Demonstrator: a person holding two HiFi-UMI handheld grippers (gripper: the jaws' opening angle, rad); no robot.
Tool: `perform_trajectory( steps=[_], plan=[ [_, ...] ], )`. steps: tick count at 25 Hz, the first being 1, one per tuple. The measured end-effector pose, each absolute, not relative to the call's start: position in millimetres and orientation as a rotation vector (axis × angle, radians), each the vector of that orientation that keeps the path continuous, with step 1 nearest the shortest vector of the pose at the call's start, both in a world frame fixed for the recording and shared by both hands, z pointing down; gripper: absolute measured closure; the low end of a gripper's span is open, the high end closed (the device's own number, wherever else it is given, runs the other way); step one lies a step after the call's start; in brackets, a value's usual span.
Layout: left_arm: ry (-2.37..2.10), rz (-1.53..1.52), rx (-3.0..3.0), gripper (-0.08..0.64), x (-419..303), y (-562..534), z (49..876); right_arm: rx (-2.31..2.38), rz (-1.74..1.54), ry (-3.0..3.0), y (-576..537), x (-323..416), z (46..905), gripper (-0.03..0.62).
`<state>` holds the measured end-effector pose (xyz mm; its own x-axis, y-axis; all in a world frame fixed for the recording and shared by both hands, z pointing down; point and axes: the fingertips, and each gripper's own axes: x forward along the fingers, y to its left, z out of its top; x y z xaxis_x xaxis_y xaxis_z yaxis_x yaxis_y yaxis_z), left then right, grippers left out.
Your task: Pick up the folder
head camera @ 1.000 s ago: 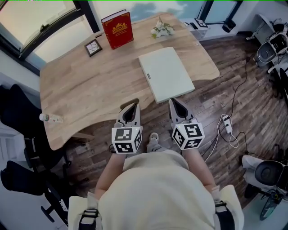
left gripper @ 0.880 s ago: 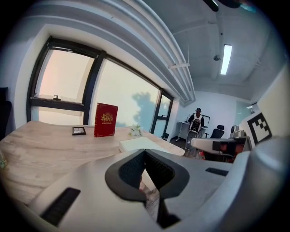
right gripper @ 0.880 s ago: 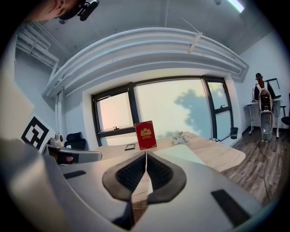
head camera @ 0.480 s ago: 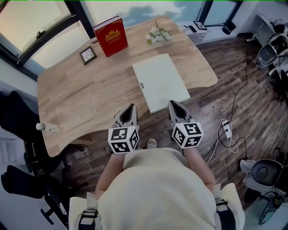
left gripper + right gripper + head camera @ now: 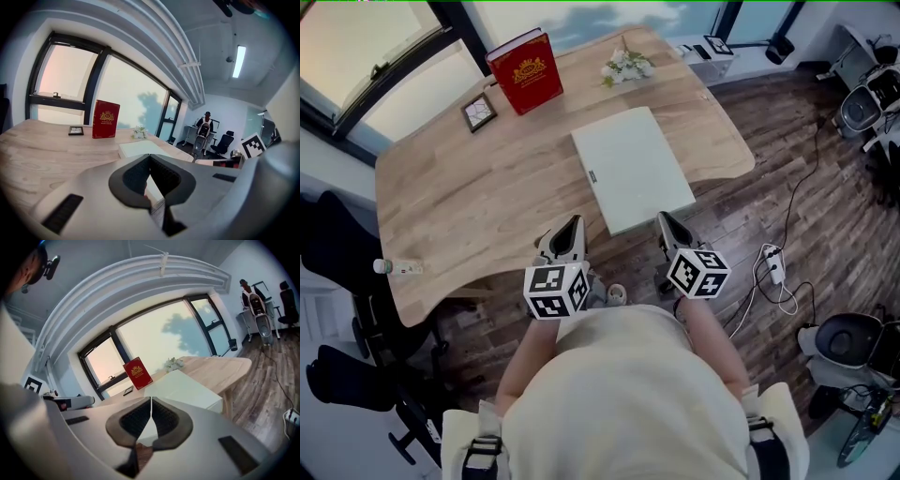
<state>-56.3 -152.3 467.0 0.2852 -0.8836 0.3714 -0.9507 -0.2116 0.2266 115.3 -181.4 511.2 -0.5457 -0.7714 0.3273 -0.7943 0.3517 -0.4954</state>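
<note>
The wooden table (image 5: 459, 206) carries the pale folder (image 5: 631, 169), lying flat near its front edge, so none of the pickup is done yet. Your left gripper (image 5: 572, 225) and right gripper (image 5: 666, 220) hover at that edge, jaws pressed together and empty — opening, gripping and lifting are all left.

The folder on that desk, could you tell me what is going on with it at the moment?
A person holds a claw in each hand in front of the wooden desk. The left claw and the right claw are both shut and empty, pointed toward the pale folder lying flat near the desk's front edge. Neither seems to touch it, so the folder is not yet picked up. A red book stands at the far side.
</note>
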Motion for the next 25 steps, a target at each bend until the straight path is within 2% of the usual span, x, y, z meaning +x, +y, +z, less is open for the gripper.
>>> perform_trajectory(
  steps=[10,11,13,19,25],
  plan=[
    [-1.616,0.206,2.151,0.540,-65.4,-155.5,474.3,1.508,1.579,-2.526,-189.4,128.6,565.2,0.566],
    [-1.605,0.200,2.149,0.540,-65.7,-156.7,475.2,1.505,1.662,-2.519,-190.0,128.5,569.1,0.548],
    [-1.586,0.192,2.148,0.540,-65.9,-159.0,476.3,1.495,1.803,-2.497,-190.2,129.2,577.7,0.469],
    [-1.559,0.201,2.160,0.540,-65.2,-169.5,475.7,1.502,2.061,-2.393,-190.7,134.4,605.0,0.334],
    [-1.559,0.207,2.149,0.540,-72.1,-174.6,478.1,1.515,2.331,-2.295,-198.1,135.9,629.7,0.230]
  ],
)
